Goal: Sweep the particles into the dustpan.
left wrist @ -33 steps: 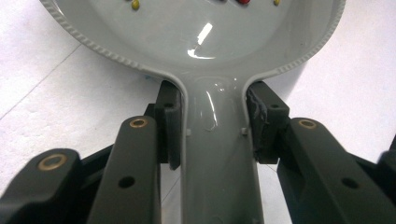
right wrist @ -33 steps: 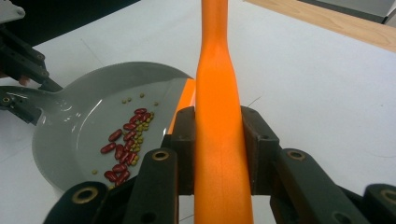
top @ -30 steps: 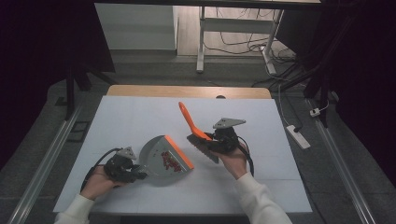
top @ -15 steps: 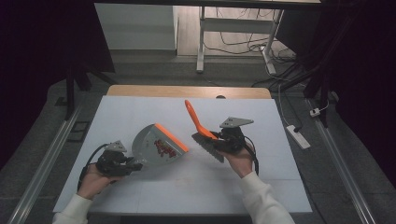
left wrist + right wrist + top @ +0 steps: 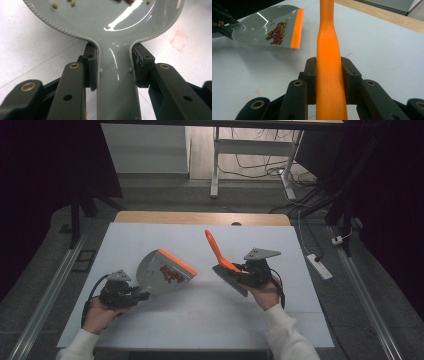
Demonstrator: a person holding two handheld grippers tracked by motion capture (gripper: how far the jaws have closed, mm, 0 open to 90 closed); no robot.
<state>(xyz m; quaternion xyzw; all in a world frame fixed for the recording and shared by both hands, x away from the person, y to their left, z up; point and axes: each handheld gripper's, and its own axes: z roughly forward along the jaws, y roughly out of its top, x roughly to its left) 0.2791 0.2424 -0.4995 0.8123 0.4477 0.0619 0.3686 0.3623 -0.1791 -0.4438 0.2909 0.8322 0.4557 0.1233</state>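
- Nearest you, your left gripper (image 5: 131,295) has its jaws clamped on the grey handle of the dustpan (image 5: 162,272); in the left gripper view the pads (image 5: 91,65) press both sides of the neck, a firm grip.
- The dustpan is lifted and tilted, its orange lip (image 5: 177,261) on the far side. The beans (image 5: 171,273) sit in a heap in the middle of the tray, red ones with a few small yellow-green ones.
- Keep that lip higher than the handle end, I'd say, so the heap slides back towards your hand instead of over the edge.
- Across from it, your right gripper (image 5: 244,272) holds the brush (image 5: 225,265): jaws closed on the orange handle, which in the right gripper view (image 5: 329,75) runs straight up between them. The bristles point down and towards you; the handle tip leans away.
- Brush and dustpan are apart, with bare white worktop (image 5: 210,305) between them.
- If any beans are left on the worktop I cannot make them out; only a faint red mark (image 5: 180,40) shows beside the pan.
- To carry the load well, move the left hand slowly and level, no wrist roll, and keep the brush clear of the tray.
- Farther off, the wooden edge (image 5: 200,218) of the worktop marks the far side.
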